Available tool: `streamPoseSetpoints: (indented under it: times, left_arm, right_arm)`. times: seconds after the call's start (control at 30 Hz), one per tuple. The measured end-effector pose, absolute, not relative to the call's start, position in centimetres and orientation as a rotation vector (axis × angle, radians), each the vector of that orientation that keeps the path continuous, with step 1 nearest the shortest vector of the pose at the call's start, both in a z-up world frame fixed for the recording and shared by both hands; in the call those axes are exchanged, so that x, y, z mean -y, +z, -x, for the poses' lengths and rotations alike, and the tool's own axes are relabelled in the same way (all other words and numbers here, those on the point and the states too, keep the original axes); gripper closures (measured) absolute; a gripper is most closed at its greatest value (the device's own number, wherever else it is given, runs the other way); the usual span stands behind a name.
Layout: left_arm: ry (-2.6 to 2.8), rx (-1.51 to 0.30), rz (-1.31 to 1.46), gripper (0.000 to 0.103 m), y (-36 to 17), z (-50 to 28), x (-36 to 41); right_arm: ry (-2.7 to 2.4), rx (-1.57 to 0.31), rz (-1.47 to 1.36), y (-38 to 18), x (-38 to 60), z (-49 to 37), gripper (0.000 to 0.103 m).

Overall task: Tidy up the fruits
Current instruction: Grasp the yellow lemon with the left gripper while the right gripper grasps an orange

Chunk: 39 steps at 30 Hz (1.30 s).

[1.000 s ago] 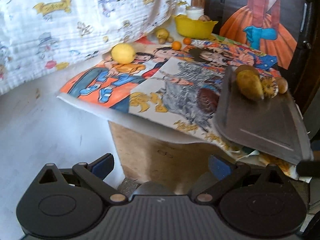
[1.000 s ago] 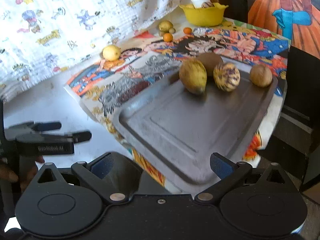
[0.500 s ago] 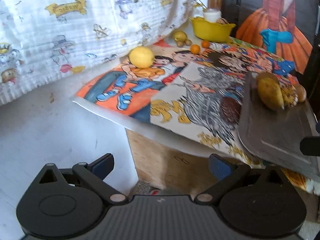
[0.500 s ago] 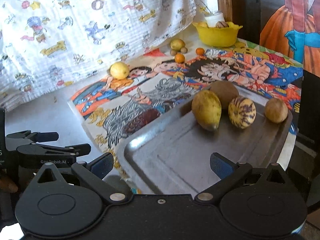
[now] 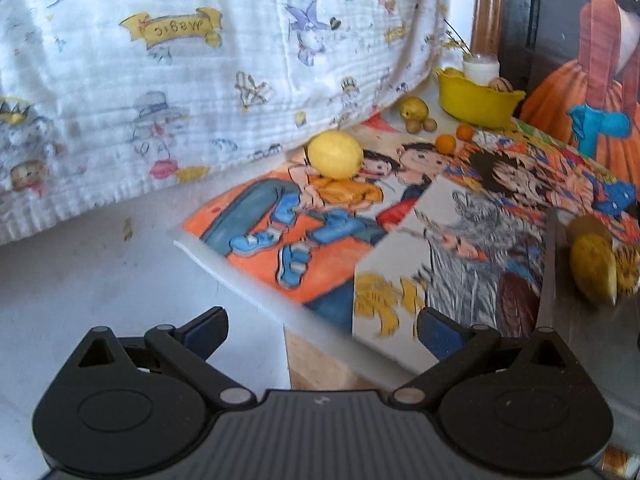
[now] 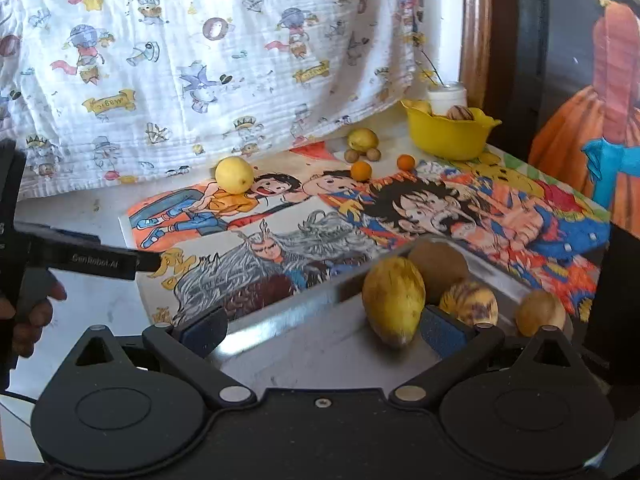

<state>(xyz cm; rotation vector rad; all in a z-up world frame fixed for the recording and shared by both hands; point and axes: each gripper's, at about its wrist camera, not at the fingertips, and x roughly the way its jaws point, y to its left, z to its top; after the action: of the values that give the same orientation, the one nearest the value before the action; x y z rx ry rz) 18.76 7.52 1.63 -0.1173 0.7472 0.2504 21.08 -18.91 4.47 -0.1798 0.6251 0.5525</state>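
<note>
A grey metal tray (image 6: 304,348) lies at the table's near right and carries a yellow oval fruit (image 6: 394,300), a brown round fruit (image 6: 438,266), a striped fruit (image 6: 470,304) and a small brown fruit (image 6: 540,312). My right gripper (image 6: 322,330) hangs open over the tray's near part, with the oval fruit just ahead of it. My left gripper (image 5: 322,328) is open and holds nothing, off the table's near left corner. A lemon (image 5: 335,154) rests on the cartoon-print cloth (image 5: 320,216). The tray's edge (image 5: 548,280) shows at the right of the left wrist view.
Far back stands a yellow bowl (image 6: 450,132) with fruit inside, and a white jar (image 6: 446,96) behind it. Two small oranges (image 6: 361,170), a greenish-yellow fruit (image 6: 362,139) and two small brown fruits (image 6: 351,155) lie near it. A printed white sheet (image 6: 200,60) hangs behind. A hand (image 6: 32,312) holds the left gripper (image 6: 152,263).
Both grippers have risen and come closer to the table. The fruits on the tray now sit nearer the right gripper's fingers. Both stay open.
</note>
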Motion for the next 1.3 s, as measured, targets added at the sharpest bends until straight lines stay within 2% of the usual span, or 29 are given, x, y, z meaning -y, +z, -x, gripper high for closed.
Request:
streamPoseSetpoints:
  times: [0.5,0.8,1.03,1.3]
  left_arm:
    - [0.286,-0.613,0.217,0.0,4.3,-24.6,-8.0]
    - [0.321,-0.55,0.244,0.0,4.3,-28.8,-8.7]
    - [0.362,-0.565,0.319,0.0,2.3,-33.3,-9.9]
    - [0.409,-0.604,0.332,0.0,-0.3,-37.0,-10.9]
  right_arm:
    - [0.576,-0.487,0.136,9.6,17.3,-26.8,0.001]
    - [0.63,-0.525,0.038,13.9,14.9,-36.1,0.001]
    - [0.599,-0.681,0.065,9.4,10.2,-46.0,0.001]
    - [0.599,-0.83,0.036,2.9,7.6,-52.5,0.013]
